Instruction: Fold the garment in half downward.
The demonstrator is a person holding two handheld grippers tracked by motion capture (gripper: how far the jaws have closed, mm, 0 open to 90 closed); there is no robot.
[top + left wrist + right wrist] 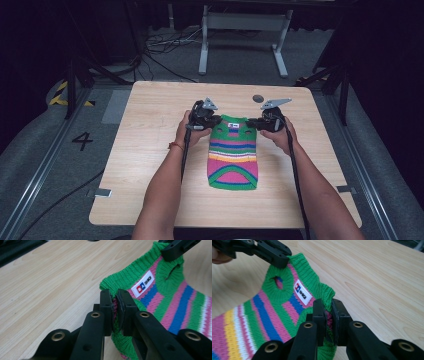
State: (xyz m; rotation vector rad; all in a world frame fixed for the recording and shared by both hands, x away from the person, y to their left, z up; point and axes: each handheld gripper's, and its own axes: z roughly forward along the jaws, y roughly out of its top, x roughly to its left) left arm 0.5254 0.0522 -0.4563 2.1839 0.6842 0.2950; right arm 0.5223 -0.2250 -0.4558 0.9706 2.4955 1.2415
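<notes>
A small knitted sweater (233, 155) with green edging and pink, blue, yellow and white stripes lies flat on the wooden table (150, 150), its neck end away from me. My left gripper (212, 121) is shut on the sweater's (160, 302) far left corner; the knit is pinched between the jaws of the left gripper (114, 305). My right gripper (254, 123) is shut on the far right corner, and the right gripper (328, 315) clamps green knit of the sweater (274, 315). A white label (301, 292) sits near the neck. Each gripper view shows the other gripper farther off.
A small dark round hole (258, 98) sits in the tabletop behind the sweater. Bare wood lies left, right and in front of the sweater. Beyond the table are cables and a white desk frame (244, 35) on the grey floor.
</notes>
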